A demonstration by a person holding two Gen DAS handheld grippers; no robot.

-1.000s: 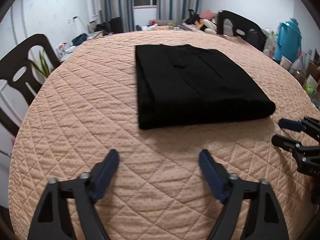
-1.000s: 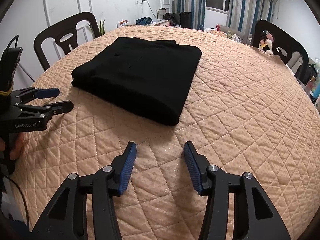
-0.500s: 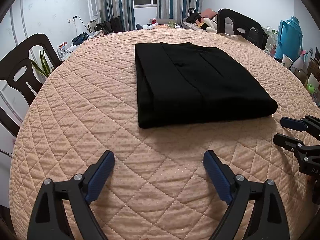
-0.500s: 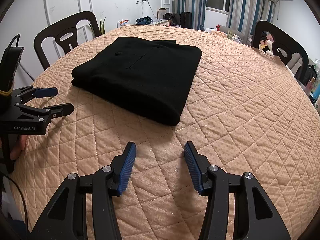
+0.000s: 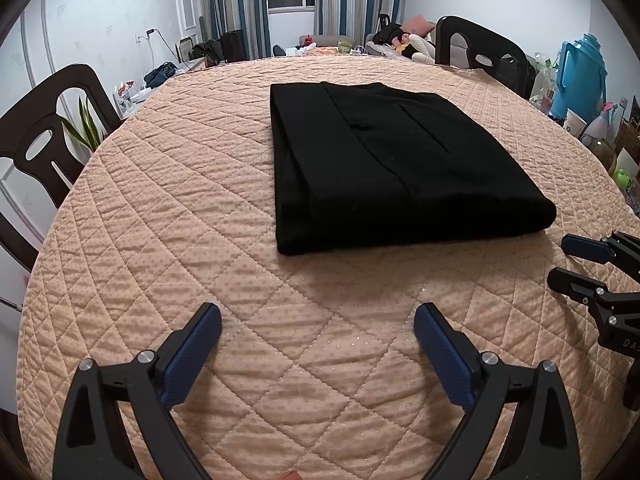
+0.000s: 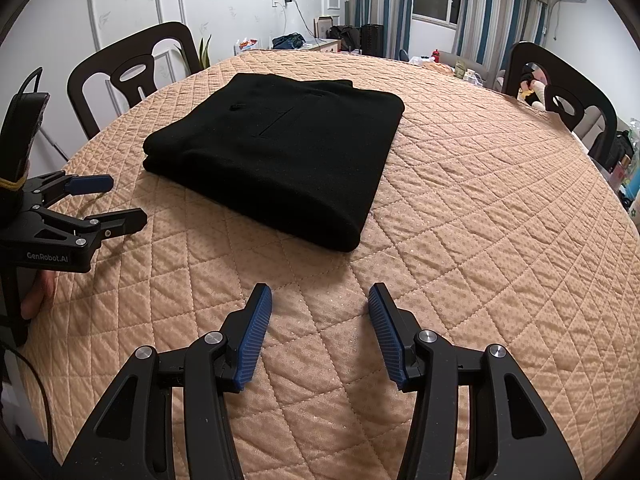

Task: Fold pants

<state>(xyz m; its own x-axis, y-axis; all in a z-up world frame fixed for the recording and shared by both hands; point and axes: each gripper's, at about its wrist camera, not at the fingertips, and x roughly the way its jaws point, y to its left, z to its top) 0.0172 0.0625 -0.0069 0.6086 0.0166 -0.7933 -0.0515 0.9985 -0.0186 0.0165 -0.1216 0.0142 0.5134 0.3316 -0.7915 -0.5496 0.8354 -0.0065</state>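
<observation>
Black pants (image 5: 392, 168) are lying folded mid-table, ahead of both grippers. L gripper (image 5: 318, 334) has just been opening w/ nothing between; R gripper (image 6: 320, 312) is hanging released, empty, roughly as near.

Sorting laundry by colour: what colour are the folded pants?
Plain black pants, no pattern, clearest in the right wrist view.
</observation>
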